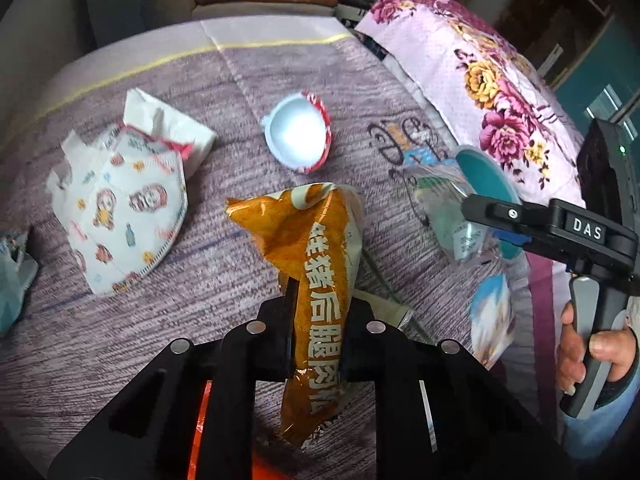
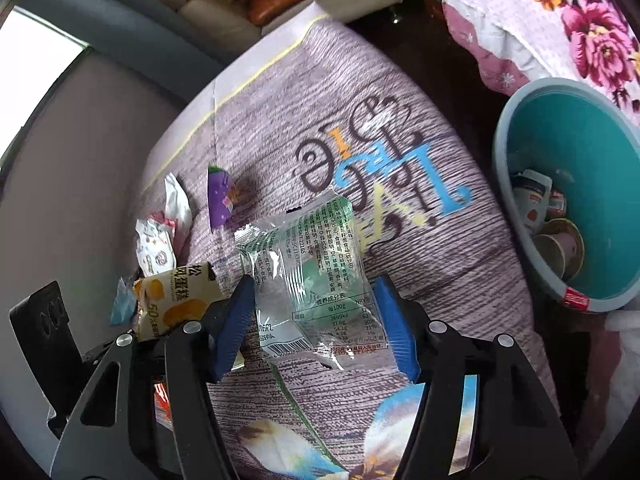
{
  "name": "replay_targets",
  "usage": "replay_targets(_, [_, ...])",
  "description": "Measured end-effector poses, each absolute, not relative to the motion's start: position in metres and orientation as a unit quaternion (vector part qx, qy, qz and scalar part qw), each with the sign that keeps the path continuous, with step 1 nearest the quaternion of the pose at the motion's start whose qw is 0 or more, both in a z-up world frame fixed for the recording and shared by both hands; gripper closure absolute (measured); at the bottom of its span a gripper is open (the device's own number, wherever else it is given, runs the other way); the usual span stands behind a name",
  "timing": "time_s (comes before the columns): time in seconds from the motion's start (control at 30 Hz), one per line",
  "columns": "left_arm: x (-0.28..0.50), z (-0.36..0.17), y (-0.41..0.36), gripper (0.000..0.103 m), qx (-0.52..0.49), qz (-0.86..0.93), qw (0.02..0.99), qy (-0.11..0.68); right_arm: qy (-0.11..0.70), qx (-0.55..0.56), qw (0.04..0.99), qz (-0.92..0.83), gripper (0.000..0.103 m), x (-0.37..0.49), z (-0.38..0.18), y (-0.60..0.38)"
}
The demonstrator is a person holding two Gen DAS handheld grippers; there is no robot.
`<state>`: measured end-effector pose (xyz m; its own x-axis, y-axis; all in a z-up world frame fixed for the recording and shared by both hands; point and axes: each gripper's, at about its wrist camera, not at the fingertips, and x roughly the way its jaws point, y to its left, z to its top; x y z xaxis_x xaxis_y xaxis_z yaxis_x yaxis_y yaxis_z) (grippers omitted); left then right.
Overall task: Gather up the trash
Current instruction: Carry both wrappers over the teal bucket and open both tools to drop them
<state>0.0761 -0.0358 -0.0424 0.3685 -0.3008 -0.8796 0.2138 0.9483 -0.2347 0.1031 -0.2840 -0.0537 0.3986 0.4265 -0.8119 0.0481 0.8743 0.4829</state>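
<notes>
The left gripper (image 1: 318, 344) pinches an orange snack wrapper (image 1: 320, 280) with white Chinese lettering, crumpled and held upright between its black fingers. The right gripper (image 2: 316, 324) stands spread, its blue pads (image 2: 394, 328) either side of a clear, green-printed wrapper (image 2: 312, 276) lying on the cloth. Both work over a mauve woven bedspread (image 1: 240, 128). Farther off lie a cartoon-printed face mask (image 1: 120, 216), a white cup lid (image 1: 298, 134) and a purple packet (image 2: 219, 200). A teal bin (image 2: 576, 160) holds paper cups beside a floral quilt (image 1: 480, 72).
</notes>
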Motion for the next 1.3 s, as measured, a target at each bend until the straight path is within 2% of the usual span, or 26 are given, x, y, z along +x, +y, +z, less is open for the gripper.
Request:
replay_targets(0.33, [0.087,-0.013,-0.068,0.087,-0.012,-0.163,0.839,0.520,0.497,0.235,0.829,0.102,0.044,0.093,-0.030,-0.320])
replay_targets(0.73, [0.112,0.009,-0.178,0.087,0.035,-0.251,0.825,0.505,0.425,0.294,0.855,0.037,0.044,0.071,-0.006,-0.413])
replay_targets(0.97, [0.121,0.006,-0.246,0.087,0.068,-0.288,0.808,0.510,0.392,0.321,0.862,-0.015,0.044,0.052,0.001,-0.481])
replay_targets(1.3, [0.127,-0.022,-0.311,0.086,0.106,-0.311,0.780,0.532,0.390,0.339,0.855,-0.043,0.044,0.047,-0.014,-0.528])
